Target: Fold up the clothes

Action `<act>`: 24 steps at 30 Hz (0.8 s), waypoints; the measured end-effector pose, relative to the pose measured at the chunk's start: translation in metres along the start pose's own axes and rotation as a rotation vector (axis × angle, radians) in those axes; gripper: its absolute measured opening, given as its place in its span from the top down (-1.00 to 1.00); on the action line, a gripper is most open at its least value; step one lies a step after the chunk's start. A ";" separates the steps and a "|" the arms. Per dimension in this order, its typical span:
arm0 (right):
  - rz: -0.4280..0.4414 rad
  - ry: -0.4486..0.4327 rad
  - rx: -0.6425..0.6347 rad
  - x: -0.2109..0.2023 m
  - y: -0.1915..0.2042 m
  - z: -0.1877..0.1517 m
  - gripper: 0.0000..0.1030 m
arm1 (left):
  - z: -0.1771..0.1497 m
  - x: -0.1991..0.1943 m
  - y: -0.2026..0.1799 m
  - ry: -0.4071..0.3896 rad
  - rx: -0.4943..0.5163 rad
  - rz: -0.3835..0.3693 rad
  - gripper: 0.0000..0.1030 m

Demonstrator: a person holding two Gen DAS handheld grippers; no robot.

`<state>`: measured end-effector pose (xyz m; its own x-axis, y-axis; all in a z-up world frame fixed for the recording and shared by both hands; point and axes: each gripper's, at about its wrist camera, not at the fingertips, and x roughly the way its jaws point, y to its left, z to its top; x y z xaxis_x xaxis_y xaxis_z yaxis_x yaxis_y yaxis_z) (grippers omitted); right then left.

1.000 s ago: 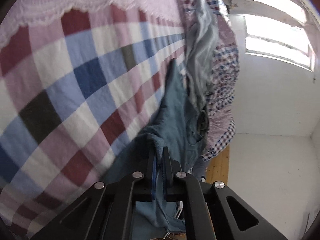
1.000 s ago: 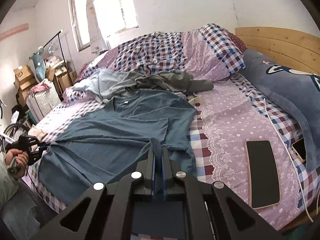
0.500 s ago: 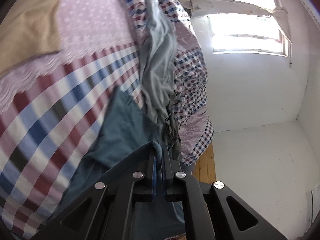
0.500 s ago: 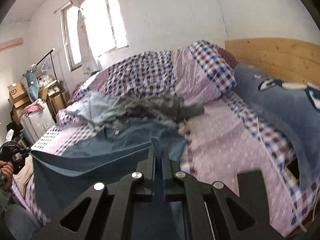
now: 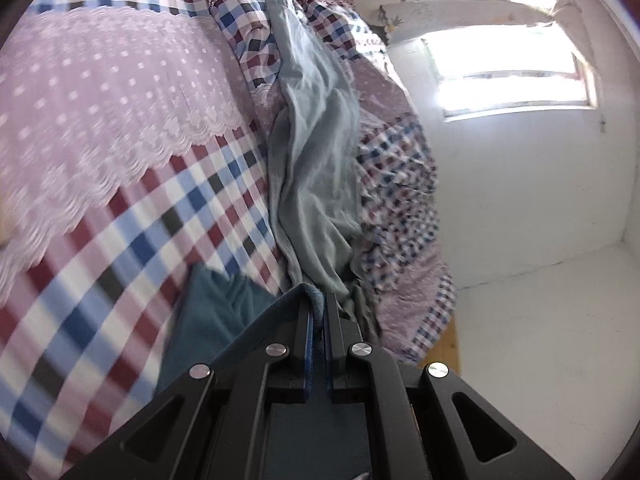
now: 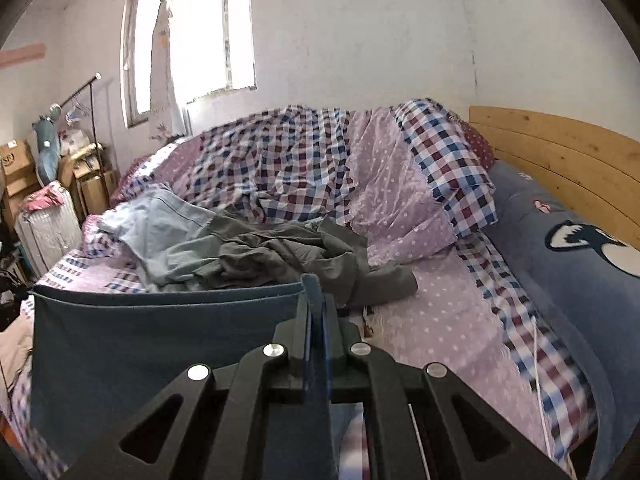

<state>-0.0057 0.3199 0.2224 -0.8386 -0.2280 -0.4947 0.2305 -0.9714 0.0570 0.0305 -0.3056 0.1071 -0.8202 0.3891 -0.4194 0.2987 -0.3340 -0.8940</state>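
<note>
Up close in the left wrist view, the left gripper [image 5: 318,312] is clamped on a hem of the teal shirt [image 5: 216,320], its jaws nearly together with a nub of cloth poking out between the tips; the view is rolled sideways, so the bed [image 5: 120,240] fills the left half, with its checked sheet and a lilac dotted panel edged in lace; a pale blue garment [image 5: 316,176] lies in a long rumpled strip beyond the tips, against the heaped quilt [image 5: 396,200]; a window [image 5: 504,68] glares white on the wall at the right; the sheet is smeared by blur, and most of the shirt is hidden under the gripper's frame.

Next, in the right wrist view, the right gripper [image 6: 316,300] pinches the shirt's [image 6: 140,332] other corner, jaws narrow with cloth standing up between them; the hem runs taut and level from the tips toward the bed's left edge, and the cloth hangs below it like a curtain, hiding the near part of the bed [image 6: 440,320]; behind the hem lie a grey garment [image 6: 304,260] and the pale blue one [image 6: 168,220], bunched against the quilt [image 6: 320,168]; a blue pillow [image 6: 560,248] rests along the wooden headboard [image 6: 560,148] at the right; a clothes rail [image 6: 80,88], boxes [image 6: 16,164] and a suitcase [image 6: 48,232] stand beyond the left edge; the left gripper is not visible at the hem's far end.
</note>
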 end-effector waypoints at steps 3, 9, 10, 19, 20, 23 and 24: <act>-0.025 0.020 -0.015 0.040 -0.001 0.013 0.95 | 0.017 0.034 0.001 0.007 -0.002 0.046 0.95; -0.083 0.051 -0.050 0.113 -0.003 0.041 0.95 | 0.043 0.099 0.009 0.032 0.029 0.142 0.95; -0.090 0.059 -0.054 0.122 -0.004 0.044 0.95 | 0.046 0.108 0.011 0.037 0.034 0.156 0.95; -0.183 0.190 -0.098 0.214 0.000 0.027 0.95 | 0.062 0.167 0.030 0.101 0.106 0.232 0.94; -0.186 0.205 -0.091 0.221 0.000 0.022 0.94 | 0.062 0.169 0.031 0.108 0.113 0.227 0.88; -0.218 0.243 -0.069 0.232 -0.003 0.013 0.81 | 0.067 0.160 0.030 0.098 0.121 0.145 0.00; -0.239 0.255 -0.064 0.232 -0.005 0.011 0.61 | 0.070 0.150 0.030 0.065 0.120 0.112 -0.14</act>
<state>-0.2070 0.2715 0.1162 -0.7240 0.0374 -0.6888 0.0794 -0.9874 -0.1371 -0.1179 -0.3167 0.0285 -0.7505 0.3970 -0.5284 0.3229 -0.4773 -0.8173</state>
